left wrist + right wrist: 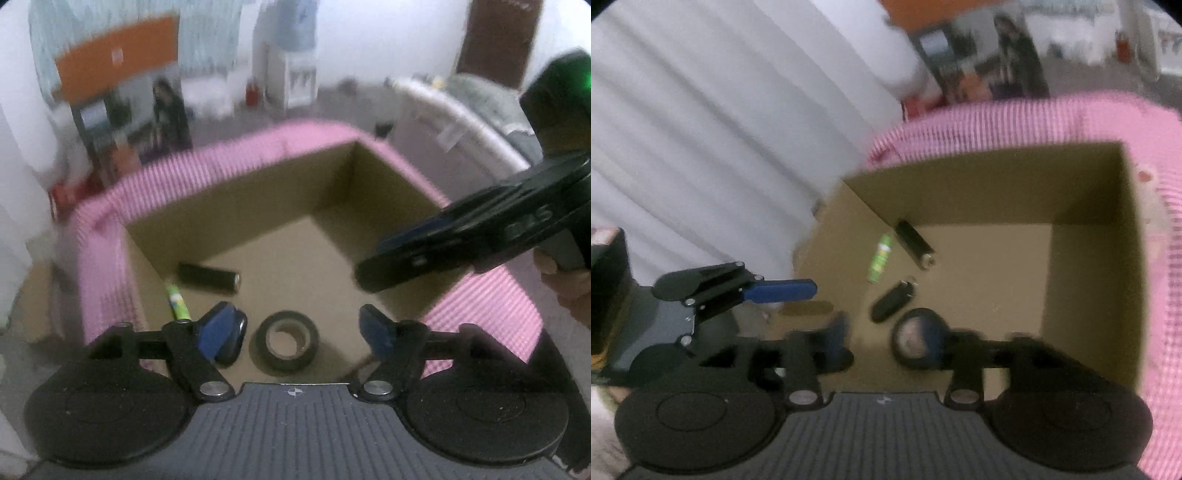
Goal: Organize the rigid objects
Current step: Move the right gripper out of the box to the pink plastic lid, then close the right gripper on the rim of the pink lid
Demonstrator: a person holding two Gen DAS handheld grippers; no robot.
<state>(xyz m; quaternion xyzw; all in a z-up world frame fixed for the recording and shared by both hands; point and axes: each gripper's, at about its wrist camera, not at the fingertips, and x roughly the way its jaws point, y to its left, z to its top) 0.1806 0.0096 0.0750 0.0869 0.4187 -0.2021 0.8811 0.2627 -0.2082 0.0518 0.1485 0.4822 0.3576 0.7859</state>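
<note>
Left wrist view: left gripper [299,325] hangs over the near edge of the cardboard box [332,177], claw spread wide, nothing between the pads. On the box floor: tape roll [284,345] right under the gap, black oval fob [232,341] partly hidden behind the left finger [216,328], green marker [178,302] along the left wall, black cylinder [208,277] toward the far-left corner. Right gripper [461,236] juts in over the right edge of the box; from here I cannot tell how its claw stands.

Right wrist view: blurred. Right gripper [890,341] looks spread with nothing pinched, poised above the tape roll [918,341]; fob [892,301], marker [881,258] and cylinder [916,245] lie beyond, toward the left wall. The left gripper's blue finger [783,291] sits over the box's left edge.

Risks, my read: both tools crowd one box mouth, so pulling out carelessly could knock them together. A finger catching the pink rim [997,122] could drag or tip the box. Blur suggests fast motion, which raises both.
</note>
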